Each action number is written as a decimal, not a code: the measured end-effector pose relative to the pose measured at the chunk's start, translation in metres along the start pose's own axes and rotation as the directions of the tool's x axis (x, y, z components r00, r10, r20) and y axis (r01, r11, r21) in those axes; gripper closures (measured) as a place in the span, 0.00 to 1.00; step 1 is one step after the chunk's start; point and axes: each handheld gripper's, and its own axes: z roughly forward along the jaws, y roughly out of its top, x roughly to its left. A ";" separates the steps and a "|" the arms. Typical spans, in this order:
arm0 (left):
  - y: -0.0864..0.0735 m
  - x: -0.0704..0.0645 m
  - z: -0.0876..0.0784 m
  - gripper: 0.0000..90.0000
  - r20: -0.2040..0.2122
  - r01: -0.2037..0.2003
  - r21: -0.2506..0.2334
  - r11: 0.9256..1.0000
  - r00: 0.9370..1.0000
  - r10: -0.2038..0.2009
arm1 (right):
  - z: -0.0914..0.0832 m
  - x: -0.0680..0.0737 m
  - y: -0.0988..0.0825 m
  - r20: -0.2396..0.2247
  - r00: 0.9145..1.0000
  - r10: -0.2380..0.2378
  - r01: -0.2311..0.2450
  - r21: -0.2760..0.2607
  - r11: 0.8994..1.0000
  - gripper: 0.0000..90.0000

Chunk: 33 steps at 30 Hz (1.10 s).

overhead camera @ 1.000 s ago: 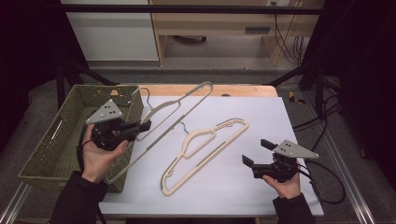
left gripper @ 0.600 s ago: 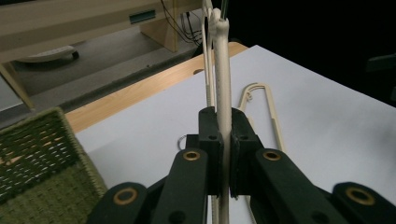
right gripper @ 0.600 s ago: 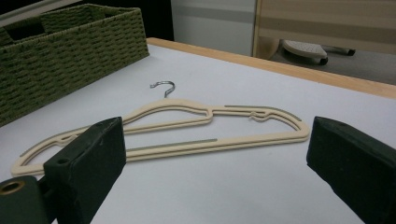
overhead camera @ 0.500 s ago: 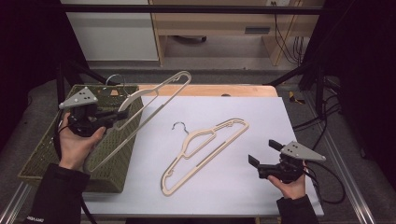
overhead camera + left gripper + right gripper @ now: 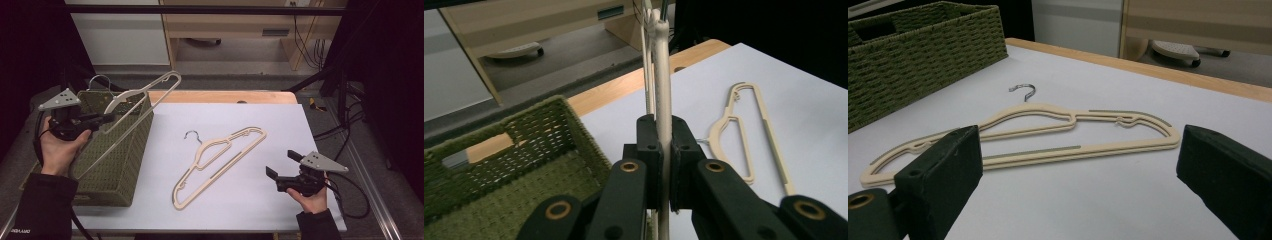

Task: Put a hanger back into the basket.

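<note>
Jaws of left gripper (image 5: pixel 663 165) clamping cream hanger (image 5: pixel 662 75).

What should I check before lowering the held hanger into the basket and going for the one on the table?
1. Left gripper clamped on the held hanger: ok.
2. Held hanger over the green basket: ok, partly above its near rim.
3. Room inside the basket: cannot tell, its floor is mostly hidden.
4. Second hanger flat on the white table, apart from the basket: ok.
5. Right gripper open: ok.
6. Right gripper at the second hanger: not ok, short of it.
</note>
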 end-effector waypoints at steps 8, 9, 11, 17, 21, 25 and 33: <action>-0.012 0.027 -0.009 0.96 -0.043 -0.006 0.004 1.000 0.999 0.006 | 0.000 0.000 0.000 0.000 1.000 0.003 -0.003 0.000 1.000 0.06; -0.015 0.031 -0.010 0.96 -0.049 -0.003 0.008 1.000 0.999 0.004 | 0.000 0.000 0.000 0.001 1.000 0.004 -0.004 0.000 1.000 0.06; -0.019 0.037 -0.012 0.96 -0.055 0.002 0.007 1.000 0.998 -0.002 | 0.000 0.000 0.000 0.003 1.000 0.003 -0.003 0.001 1.000 0.06; -0.033 0.054 -0.018 0.96 -0.078 -0.006 0.028 1.000 0.997 0.009 | 0.002 0.000 -0.001 0.002 1.000 0.004 -0.004 0.005 1.000 0.06; -0.042 0.061 -0.020 0.96 -0.097 0.000 0.039 0.999 0.995 0.003 | 0.002 0.000 -0.001 0.004 1.000 0.004 -0.004 0.008 1.000 0.06; -0.051 0.066 -0.022 0.96 -0.111 -0.002 0.054 0.999 0.994 0.008 | 0.003 0.000 -0.001 0.003 1.000 0.001 -0.001 0.010 1.000 0.06; -0.073 0.069 -0.020 0.96 -0.140 0.014 0.091 0.996 0.990 -0.001 | 0.005 0.001 -0.002 -0.003 1.000 0.002 -0.002 0.016 1.000 0.06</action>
